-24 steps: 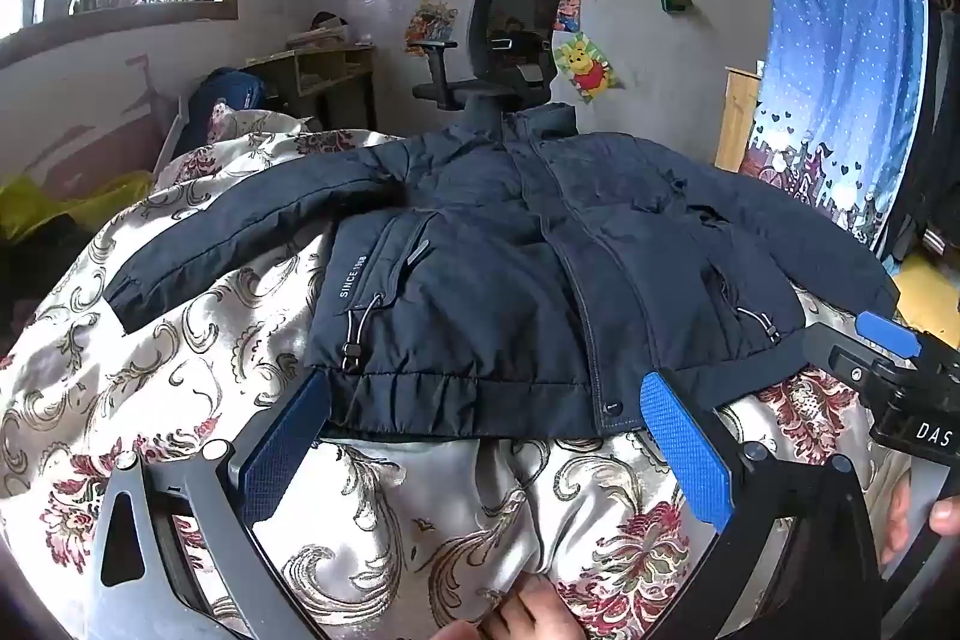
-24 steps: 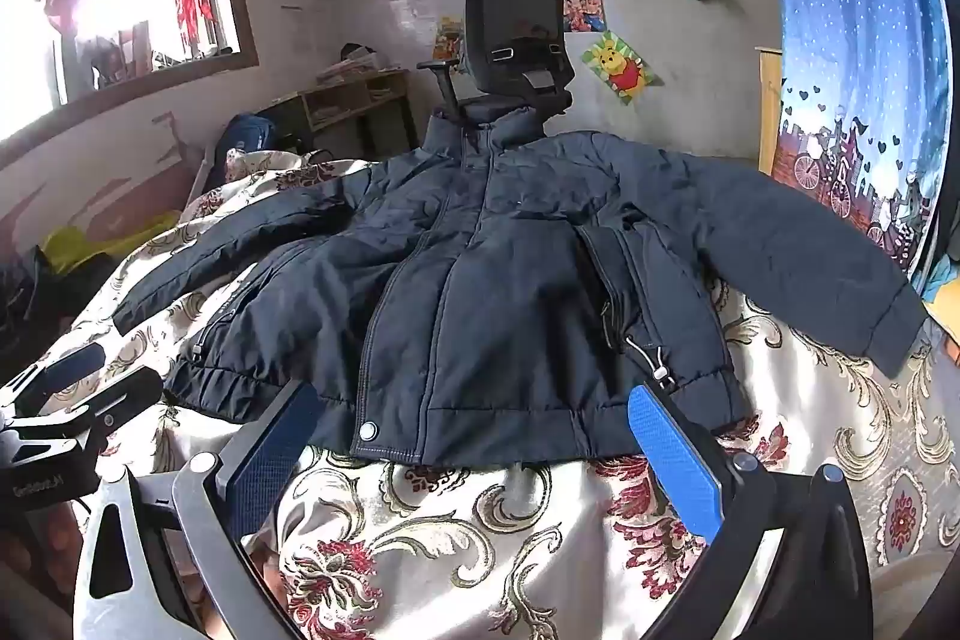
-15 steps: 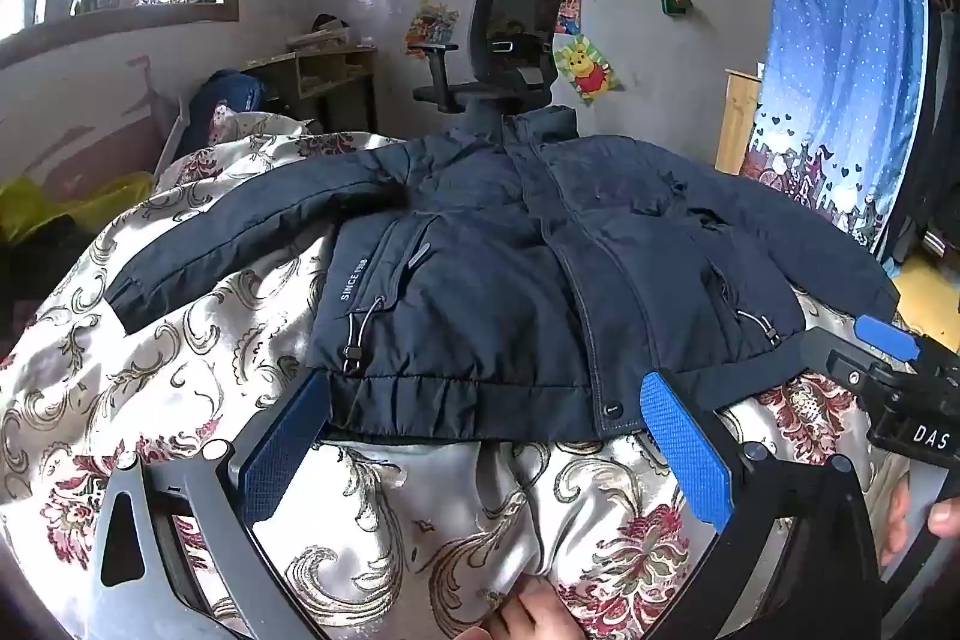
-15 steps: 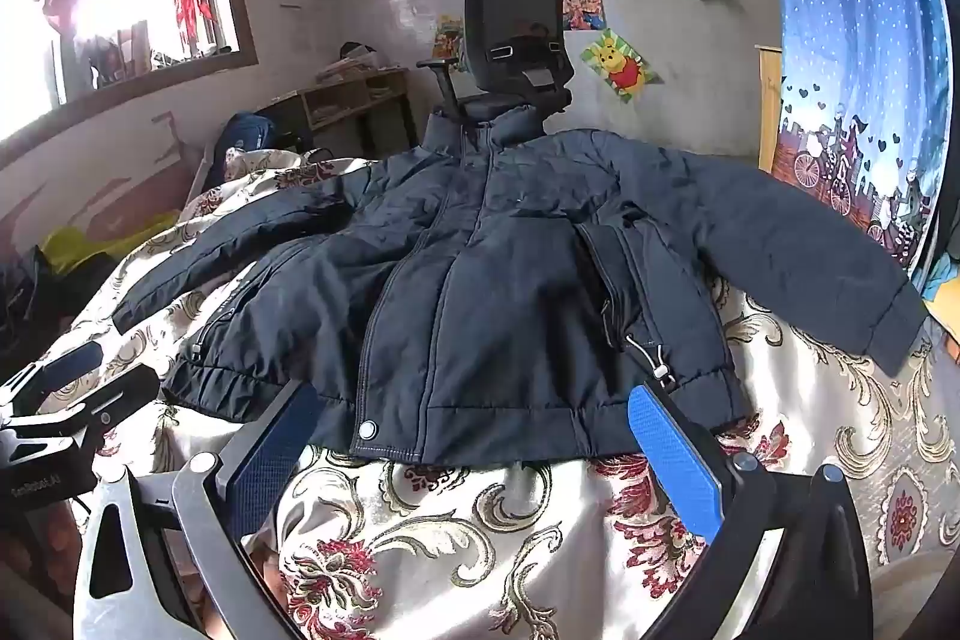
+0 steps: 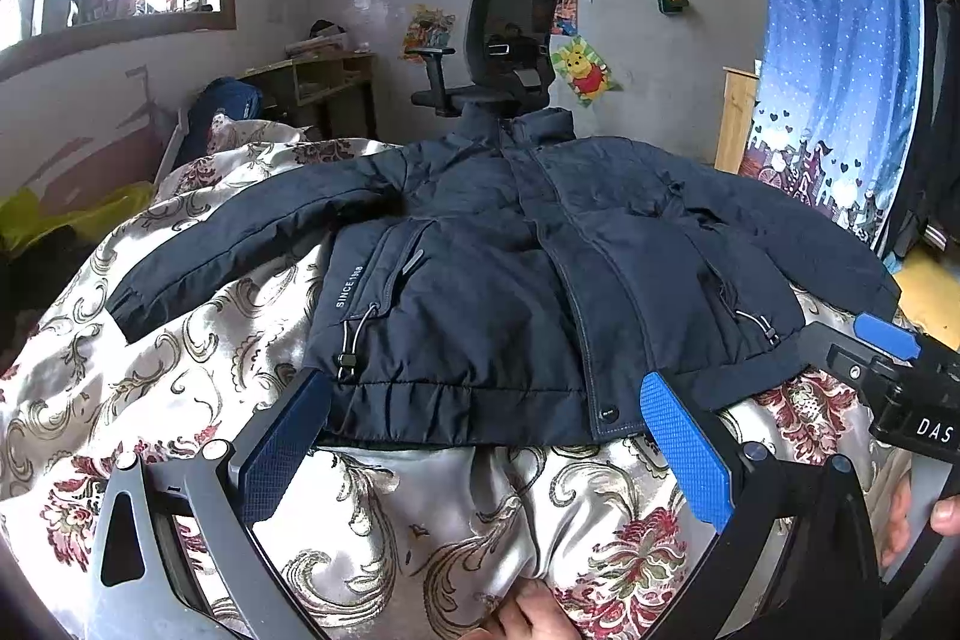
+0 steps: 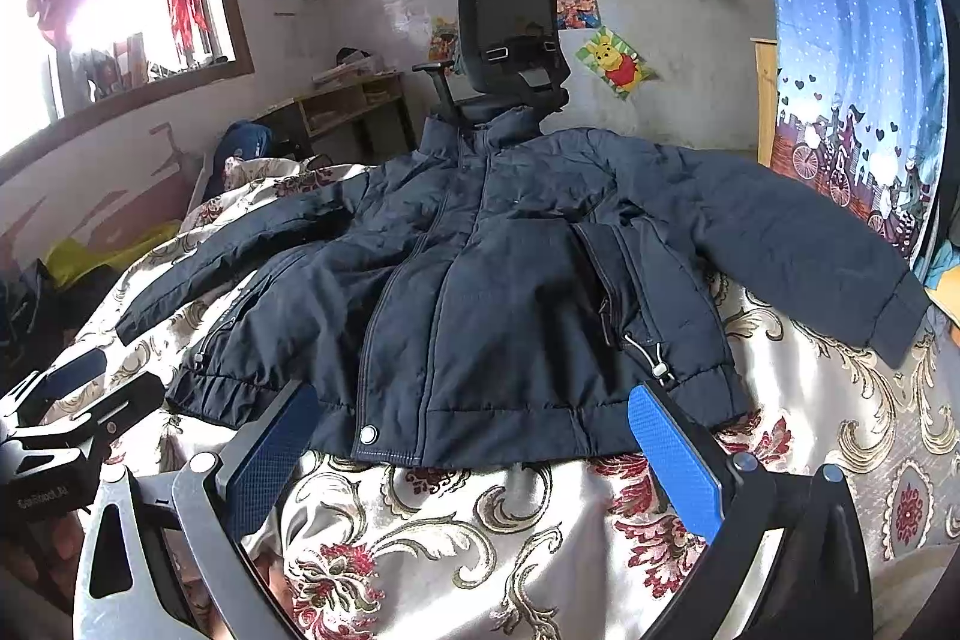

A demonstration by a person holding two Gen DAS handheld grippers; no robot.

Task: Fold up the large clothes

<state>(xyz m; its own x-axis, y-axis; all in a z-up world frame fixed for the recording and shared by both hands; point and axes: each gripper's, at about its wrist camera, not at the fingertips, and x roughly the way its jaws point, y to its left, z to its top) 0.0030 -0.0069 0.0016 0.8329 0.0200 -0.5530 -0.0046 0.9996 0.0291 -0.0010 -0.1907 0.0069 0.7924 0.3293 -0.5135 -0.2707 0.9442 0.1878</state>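
Both my left gripper (image 5: pixel 486 436) and right gripper (image 6: pixel 480 442) gape wide, gripping nothing, just short of the dark jacket (image 5: pixel 480 292) spread flat ahead on the floral bedspread (image 5: pixel 390 508)

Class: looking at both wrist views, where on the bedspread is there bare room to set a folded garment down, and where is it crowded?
Bare bedspread lies between the jacket hem and the open left tongs. In the right wrist view more shows below the outstretched sleeve, right of the open right tongs. The bed's middle is crowded: jacket body and both spread sleeves cover it.
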